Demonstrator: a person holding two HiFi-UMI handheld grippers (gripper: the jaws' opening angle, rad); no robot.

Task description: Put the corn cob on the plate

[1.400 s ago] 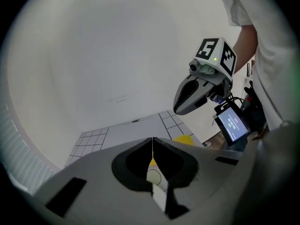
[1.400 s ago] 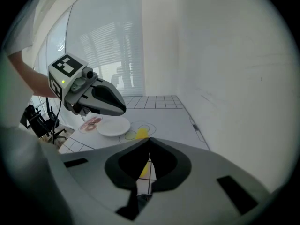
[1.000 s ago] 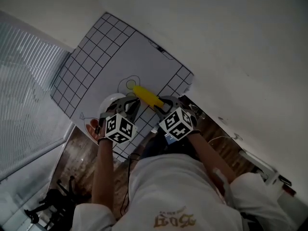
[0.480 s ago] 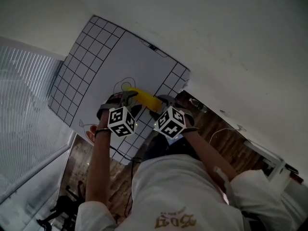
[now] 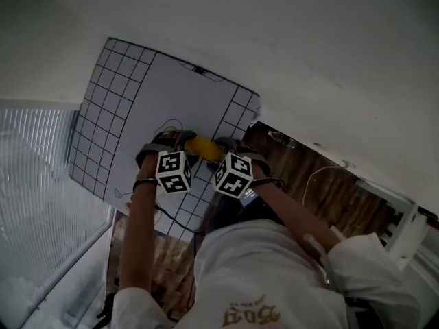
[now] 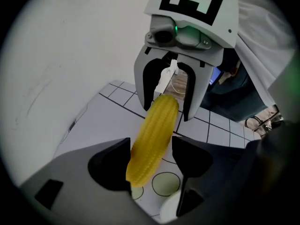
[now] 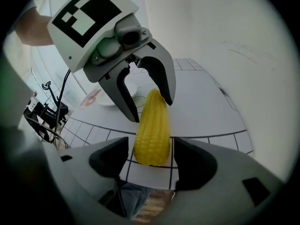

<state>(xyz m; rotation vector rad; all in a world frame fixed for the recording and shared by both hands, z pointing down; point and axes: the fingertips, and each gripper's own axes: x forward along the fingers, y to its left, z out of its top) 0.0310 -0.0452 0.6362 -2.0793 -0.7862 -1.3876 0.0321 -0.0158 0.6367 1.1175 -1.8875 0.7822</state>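
The yellow corn cob (image 5: 202,147) appears to lie on the white gridded mat (image 5: 171,94), between my two grippers, which face each other. My left gripper (image 6: 151,149) straddles one end (image 6: 149,146); its jaws have just been opening, with a gap on the right side. My right gripper (image 7: 150,150) straddles the other end (image 7: 152,135); its jaws have also just been opening and stand clear of the cob on both sides. A white plate (image 7: 108,101) sits behind the left gripper (image 7: 151,108). In the head view it is hidden.
A pinkish dish (image 7: 90,97) lies beside the plate at the mat's corner. Circles are drawn on the mat (image 6: 165,184) under the cob. The mat's near edge (image 7: 154,182) is right below my right gripper, with wooden floor (image 5: 315,177) beyond it.
Both grippers and the cob have come down onto the mat. The left gripper has rolled. The white plate, seen beside the left gripper a second ago, is now covered in the head view.
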